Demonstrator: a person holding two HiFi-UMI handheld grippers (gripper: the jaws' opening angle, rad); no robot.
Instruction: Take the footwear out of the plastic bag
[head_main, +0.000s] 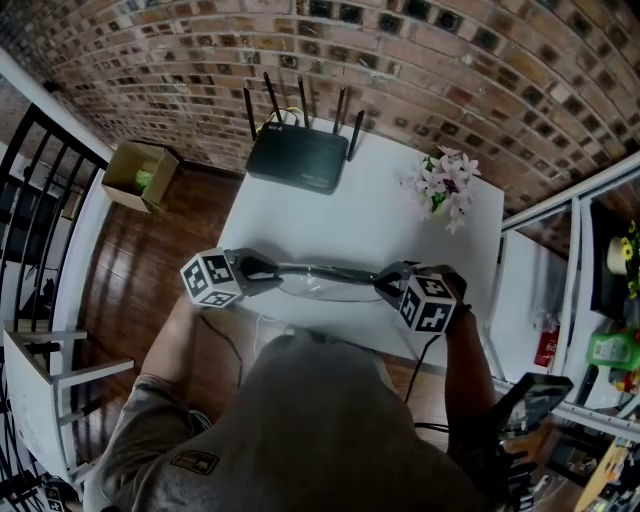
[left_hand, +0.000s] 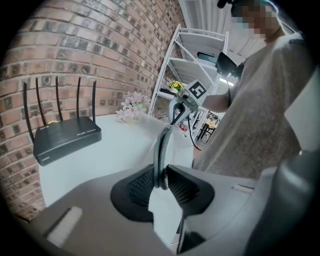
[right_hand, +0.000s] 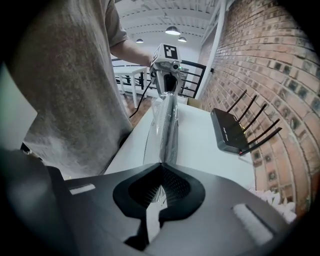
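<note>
A clear plastic bag (head_main: 325, 284) with a dark, flat piece of footwear (head_main: 318, 270) inside is stretched level between my two grippers above the near side of the white table (head_main: 380, 220). My left gripper (head_main: 272, 270) is shut on the grey end of the footwear (left_hand: 161, 150), with bag film around it; its jaws stand slightly apart around that edge (left_hand: 161, 185). My right gripper (head_main: 385, 283) is shut on the thin clear plastic of the bag (right_hand: 159, 125), pads together (right_hand: 161, 181). The footwear (right_hand: 171, 125) shows edge-on, running toward the left gripper (right_hand: 166, 87).
A black router (head_main: 298, 157) with several antennas sits at the table's far edge, and a small bunch of pale flowers (head_main: 445, 185) at the far right. A cardboard box (head_main: 140, 175) lies on the wood floor to the left. White shelving (head_main: 600, 300) stands at the right.
</note>
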